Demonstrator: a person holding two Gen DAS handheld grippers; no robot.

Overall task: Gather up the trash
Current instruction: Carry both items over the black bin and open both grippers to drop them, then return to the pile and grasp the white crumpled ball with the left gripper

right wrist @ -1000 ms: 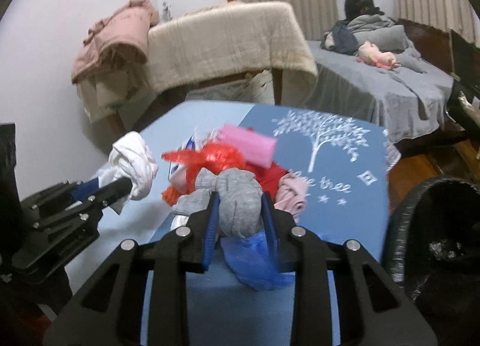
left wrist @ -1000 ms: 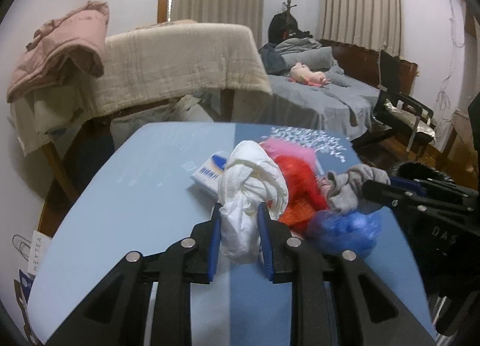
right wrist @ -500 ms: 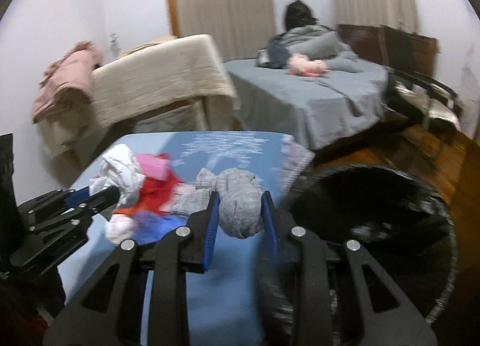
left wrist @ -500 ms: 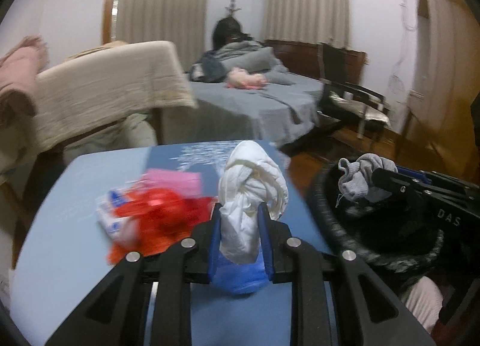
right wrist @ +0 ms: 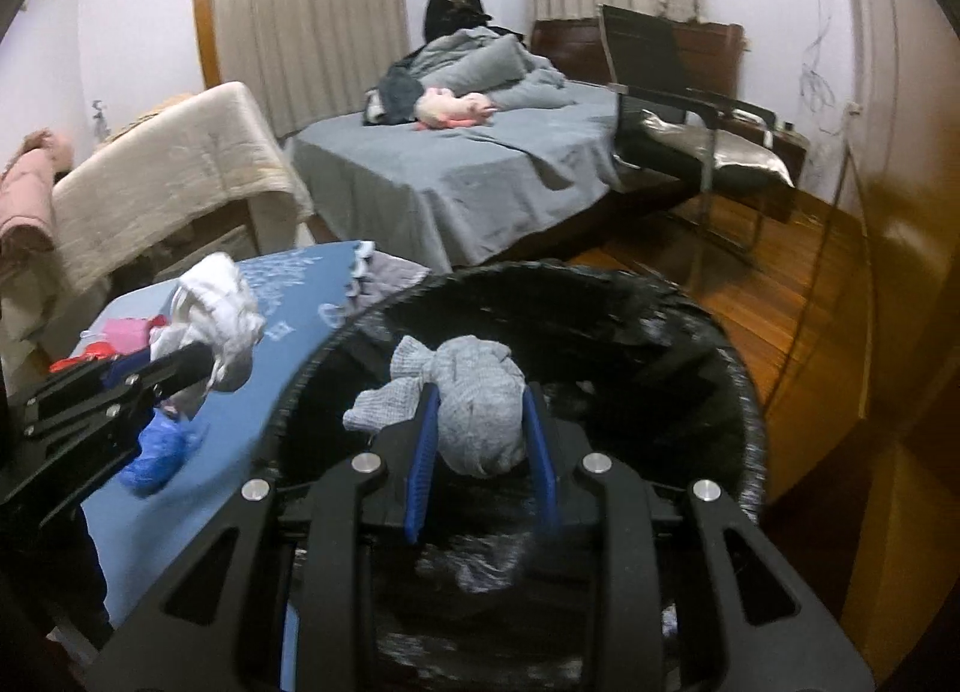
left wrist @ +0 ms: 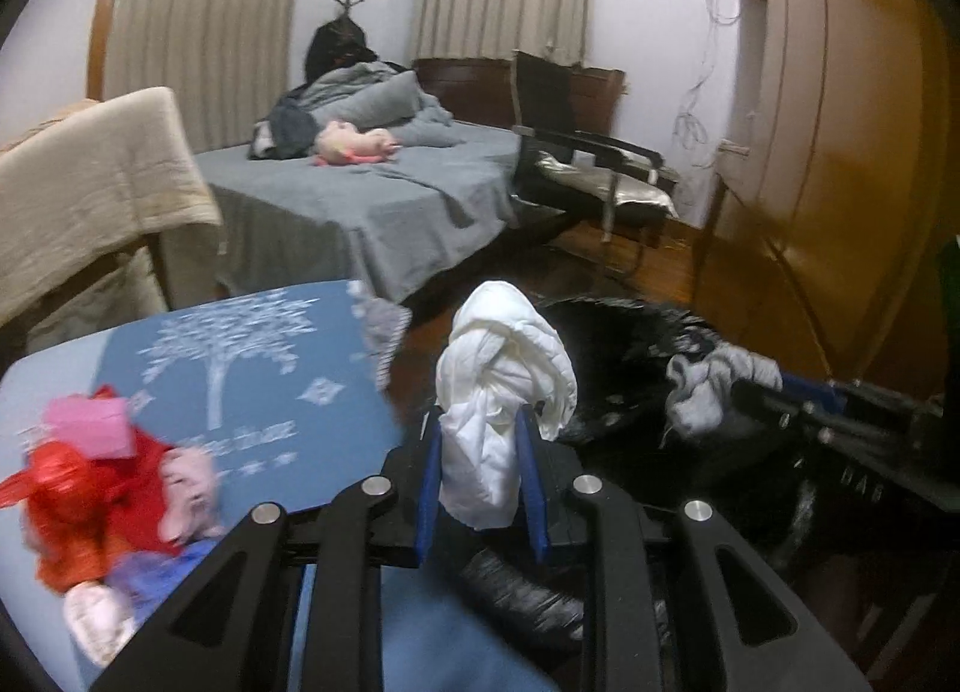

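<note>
My left gripper (left wrist: 480,452) is shut on a white crumpled wad (left wrist: 504,386), held at the near rim of a black-lined bin (left wrist: 630,332). My right gripper (right wrist: 480,440) is shut on a grey crumpled wad (right wrist: 474,392), which hangs over the open mouth of the bin (right wrist: 744,392). In the left wrist view the grey wad (left wrist: 702,386) and right gripper (left wrist: 774,392) show at the right, over the bin. In the right wrist view the white wad (right wrist: 216,314) and left gripper (right wrist: 180,368) sit at the left, above the table edge.
A blue table (left wrist: 252,368) holds a heap of red, pink and blue trash (left wrist: 102,488); a blue piece (right wrist: 156,452) lies near its edge. Behind stand a grey bed (right wrist: 456,170), a towel-draped rack (right wrist: 162,176), a black chair (right wrist: 672,98) and a wooden wardrobe (left wrist: 840,122).
Both grippers have swung right, away from the trash heap on the table, toward the bin. The grey wad now hangs over the bin's mouth; the white wad has reached its rim.
</note>
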